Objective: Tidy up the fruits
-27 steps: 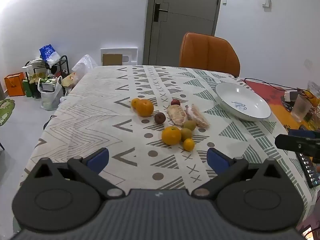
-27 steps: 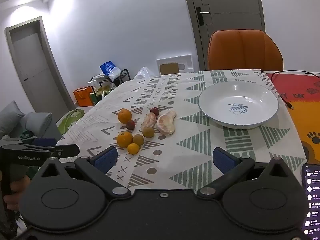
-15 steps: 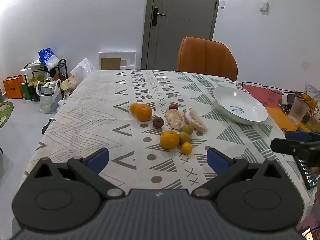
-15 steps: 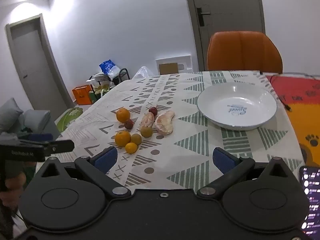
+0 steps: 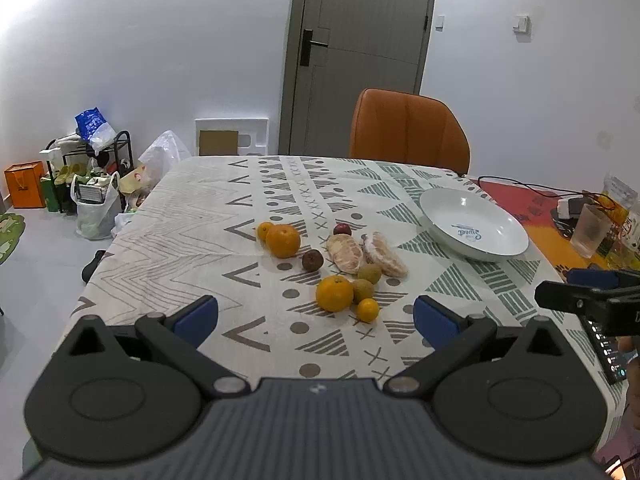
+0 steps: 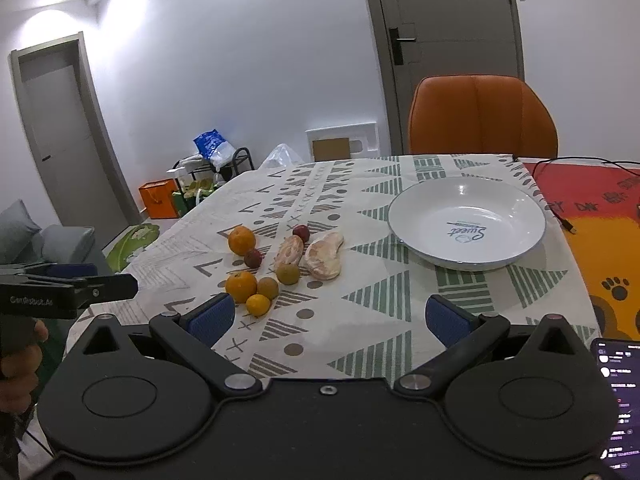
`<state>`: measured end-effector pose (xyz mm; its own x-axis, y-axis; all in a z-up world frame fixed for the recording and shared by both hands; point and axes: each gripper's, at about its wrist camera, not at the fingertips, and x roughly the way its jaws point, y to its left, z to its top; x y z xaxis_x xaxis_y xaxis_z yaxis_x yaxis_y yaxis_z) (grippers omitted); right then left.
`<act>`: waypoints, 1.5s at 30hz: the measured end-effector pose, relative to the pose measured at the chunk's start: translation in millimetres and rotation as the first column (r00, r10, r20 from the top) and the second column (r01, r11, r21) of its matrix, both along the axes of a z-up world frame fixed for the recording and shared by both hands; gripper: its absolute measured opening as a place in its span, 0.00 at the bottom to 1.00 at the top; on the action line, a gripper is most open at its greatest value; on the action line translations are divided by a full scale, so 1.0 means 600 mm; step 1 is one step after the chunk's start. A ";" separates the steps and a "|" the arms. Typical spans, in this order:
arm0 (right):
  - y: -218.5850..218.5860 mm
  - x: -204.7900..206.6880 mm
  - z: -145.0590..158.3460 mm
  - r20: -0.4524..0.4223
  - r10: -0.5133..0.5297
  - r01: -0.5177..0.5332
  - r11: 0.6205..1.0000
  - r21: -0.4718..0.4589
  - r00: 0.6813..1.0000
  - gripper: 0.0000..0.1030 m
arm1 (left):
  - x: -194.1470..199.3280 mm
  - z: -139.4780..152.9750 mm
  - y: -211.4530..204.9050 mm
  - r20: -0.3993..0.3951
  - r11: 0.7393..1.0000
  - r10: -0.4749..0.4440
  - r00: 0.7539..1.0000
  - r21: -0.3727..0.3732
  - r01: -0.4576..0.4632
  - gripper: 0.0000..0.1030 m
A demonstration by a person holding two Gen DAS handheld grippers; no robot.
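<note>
Fruits (image 5: 344, 276) all lay loose on the desk (image 5: 192, 240), plate (image 5: 474, 230) bare; both claws (image 5: 316, 316) (image 6: 328, 318) gaped wide, holding nothing

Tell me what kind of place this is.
Most likely a dining area in a home: a table under a patterned cloth with loose fruit and a plate, a chair drawn up, and bags and a rack by the wall.

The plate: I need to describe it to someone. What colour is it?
The plate is white, with blue script lettering at its centre; the right wrist view shows it best.
</note>
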<state>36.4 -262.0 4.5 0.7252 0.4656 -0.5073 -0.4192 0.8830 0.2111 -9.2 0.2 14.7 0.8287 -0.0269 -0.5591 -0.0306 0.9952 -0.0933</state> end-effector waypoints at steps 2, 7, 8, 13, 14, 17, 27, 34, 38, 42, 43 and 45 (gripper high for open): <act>-0.001 -0.002 -0.001 0.002 -0.001 0.001 1.000 -0.002 1.000 1.00 | 0.001 -0.001 -0.003 -0.003 1.000 -0.001 1.000 0.004 0.001 1.00; -0.002 -0.002 -0.001 0.003 -0.001 0.001 1.000 -0.001 1.000 1.00 | -0.001 0.000 -0.005 0.009 1.000 0.005 1.000 0.007 -0.005 1.00; -0.001 -0.002 -0.001 0.003 -0.001 0.001 1.000 -0.001 1.000 1.00 | -0.002 0.000 -0.006 0.011 1.000 0.005 1.000 0.010 -0.006 1.00; -0.002 -0.004 -0.003 0.004 -0.005 0.005 1.000 -0.003 1.000 1.00 | -0.004 0.000 -0.008 0.016 1.000 0.006 1.000 0.012 -0.006 1.00; -0.002 -0.004 -0.004 0.003 -0.005 0.005 1.000 -0.002 1.000 1.00 | -0.004 0.000 -0.008 0.016 1.000 0.004 1.000 0.013 -0.004 1.00; -0.002 -0.005 -0.004 0.003 -0.005 0.005 1.000 -0.004 1.000 1.00 | -0.005 0.000 -0.009 0.017 1.000 0.002 1.000 0.018 -0.002 1.00; 0.000 -0.004 -0.005 0.004 0.000 0.000 1.000 -0.010 1.000 1.00 | -0.005 -0.001 -0.009 0.018 1.000 0.001 1.000 0.020 -0.001 1.00; 0.000 -0.003 -0.006 0.002 -0.004 0.004 1.000 -0.010 1.000 1.00 | -0.006 -0.001 -0.009 0.021 1.000 0.001 1.000 0.021 -0.001 1.00; 0.000 -0.002 -0.006 0.001 -0.004 0.004 1.000 -0.010 1.000 1.00 | -0.006 -0.001 -0.009 0.022 1.000 0.000 1.000 0.023 0.000 1.00; 0.000 -0.002 -0.006 0.001 -0.004 0.004 1.000 -0.011 1.000 1.00 | -0.006 0.000 -0.008 0.023 1.000 -0.001 1.000 0.024 0.001 1.00; 0.000 -0.002 -0.006 0.001 -0.005 0.005 1.000 -0.012 1.000 1.00 | -0.006 0.000 -0.008 0.023 1.000 -0.001 1.000 0.024 0.000 1.00; -0.001 -0.002 -0.007 0.002 -0.006 0.006 1.000 -0.013 1.000 1.00 | -0.007 0.001 -0.008 0.023 1.000 -0.002 1.000 0.024 0.002 1.00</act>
<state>35.3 -262.3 0.5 0.7290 0.4546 -0.5118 -0.4145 0.8881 0.1985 -13.1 -4.7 15.4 0.8411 -0.0150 -0.5407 -0.0270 0.9972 -0.0696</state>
